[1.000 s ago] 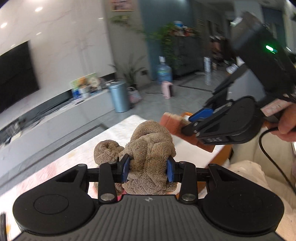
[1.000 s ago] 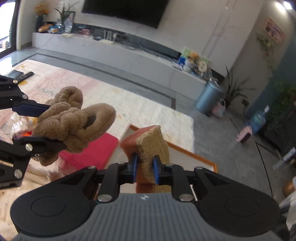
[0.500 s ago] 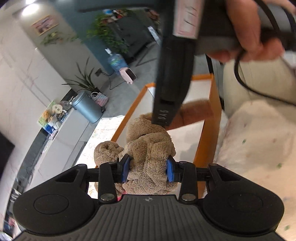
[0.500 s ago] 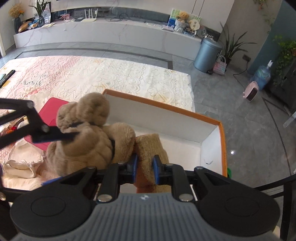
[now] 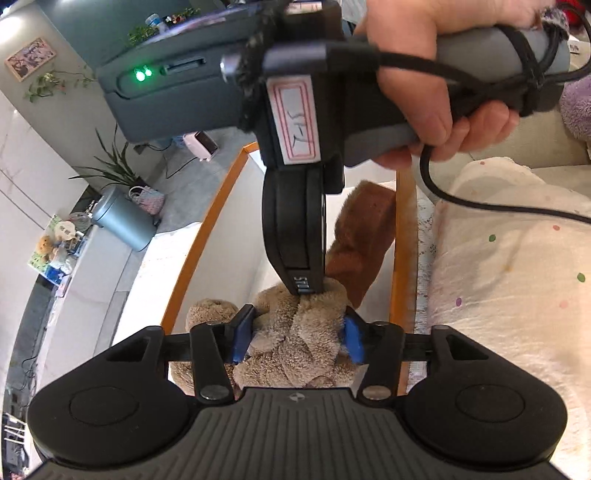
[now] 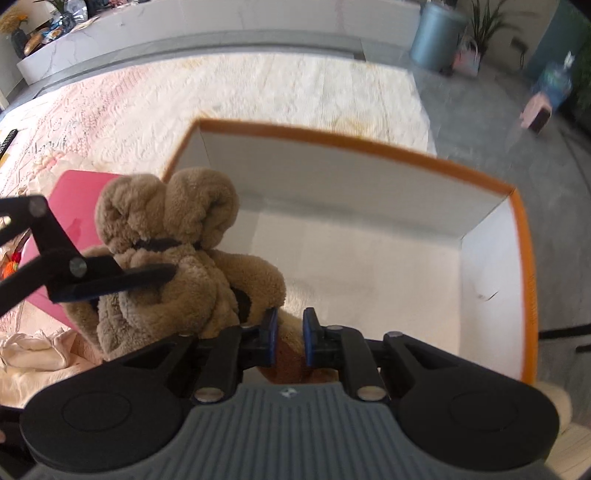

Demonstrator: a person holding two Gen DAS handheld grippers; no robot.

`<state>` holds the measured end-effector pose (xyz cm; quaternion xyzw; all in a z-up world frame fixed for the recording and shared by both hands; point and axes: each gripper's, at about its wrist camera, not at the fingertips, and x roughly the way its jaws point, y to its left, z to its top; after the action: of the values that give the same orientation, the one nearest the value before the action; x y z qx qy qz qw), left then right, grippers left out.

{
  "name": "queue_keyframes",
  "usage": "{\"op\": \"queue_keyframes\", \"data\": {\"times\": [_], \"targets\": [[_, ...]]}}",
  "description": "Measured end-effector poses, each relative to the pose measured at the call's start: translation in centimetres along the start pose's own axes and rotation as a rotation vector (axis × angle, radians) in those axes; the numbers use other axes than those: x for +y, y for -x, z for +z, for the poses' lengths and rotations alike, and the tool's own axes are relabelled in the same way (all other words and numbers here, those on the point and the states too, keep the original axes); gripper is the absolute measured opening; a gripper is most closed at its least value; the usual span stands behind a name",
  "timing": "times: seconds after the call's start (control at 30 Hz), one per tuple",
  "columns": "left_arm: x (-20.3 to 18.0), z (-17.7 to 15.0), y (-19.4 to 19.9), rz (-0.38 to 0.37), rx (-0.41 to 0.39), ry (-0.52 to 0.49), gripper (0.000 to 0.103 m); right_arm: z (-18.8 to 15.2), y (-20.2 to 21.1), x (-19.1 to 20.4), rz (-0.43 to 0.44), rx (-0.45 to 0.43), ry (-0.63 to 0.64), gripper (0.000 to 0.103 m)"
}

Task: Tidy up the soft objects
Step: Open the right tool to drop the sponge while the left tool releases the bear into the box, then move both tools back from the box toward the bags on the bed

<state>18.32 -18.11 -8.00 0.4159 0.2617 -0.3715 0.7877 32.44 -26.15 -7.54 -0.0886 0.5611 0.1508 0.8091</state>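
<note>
Two handheld grippers meet above an open white cardboard box with an orange rim (image 6: pixel 373 146), which stands on the floor beside a pale patterned rug (image 6: pixel 236 99).

The left gripper (image 5: pixel 297 334) has its blue-padded fingers (image 5: pixel 242 334) closed on a light tan plush toy of soft, looped fabric (image 5: pixel 295 343). In the right wrist view the same tan plush toy (image 6: pixel 166 258) hangs over the box's left wall, partly inside the rim, with a black finger of the left gripper pressed into its side.

The right gripper (image 6: pixel 289 338) is clamped on a darker reddish-brown plush piece (image 6: pixel 290 358), its blue fingers (image 6: pixel 309 338) pinching it narrowly. From the left wrist view this reddish-brown piece (image 5: pixel 364 236) reaches down into the box, close to the near orange edge, and touches the tan toy.

A bare hand (image 5: pixel 432 74) grips the right gripper's grey handle (a black cable trails from it).

Behind the tan toy lies a flat pink object (image 6: pixel 74 195). A cream blanket with coloured dots (image 5: pixel 509 277) lies to the right of the box. A grey-blue cylindrical bin (image 6: pixel 434 35) stands further off on the floor.
</note>
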Motion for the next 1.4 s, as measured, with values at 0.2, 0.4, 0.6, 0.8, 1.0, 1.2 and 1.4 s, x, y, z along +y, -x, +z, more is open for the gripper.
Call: {"op": "queue_keyframes", "data": {"times": [0.2, 0.4, 0.6, 0.8, 1.0, 1.2, 1.4], "targets": [[0.7, -1.2, -1.2, -0.068, -0.045, 0.077, 0.074, -0.4, -1.2, -0.8, 0.021, 0.029, -0.037, 0.023], [3.0, -1.2, -2.4, -0.133, -0.029, 0.248, 0.084, -0.8, -1.6, -1.2, 0.027, 0.036, -0.048, 0.040], [4.3, -0.9, -1.9, -0.163, -0.017, 0.324, 0.080, -0.7, -1.4, -1.5, 0.021, 0.032, -0.056, 0.047], [4.8, -0.8, -1.6, -0.106, 0.019, 0.361, 0.080, -0.8, -0.1, -1.2, 0.005, -0.003, -0.048, 0.062], [4.7, -0.4, -0.4, -0.078, 0.043, 0.380, 0.078, -1.4, 1.2, -0.4, -0.038, -0.028, -0.002, 0.065], [4.0, -0.5, 1.6, -0.043, 0.024, 0.393, 0.078, -2.0, 3.2, -0.3, -0.069, -0.068, -0.008, 0.068], [3.6, -0.9, 4.0, 0.009, 0.024, 0.440, 0.078, -3.6, 5.6, 0.6, -0.069, -0.120, -0.023, 0.077]]}}
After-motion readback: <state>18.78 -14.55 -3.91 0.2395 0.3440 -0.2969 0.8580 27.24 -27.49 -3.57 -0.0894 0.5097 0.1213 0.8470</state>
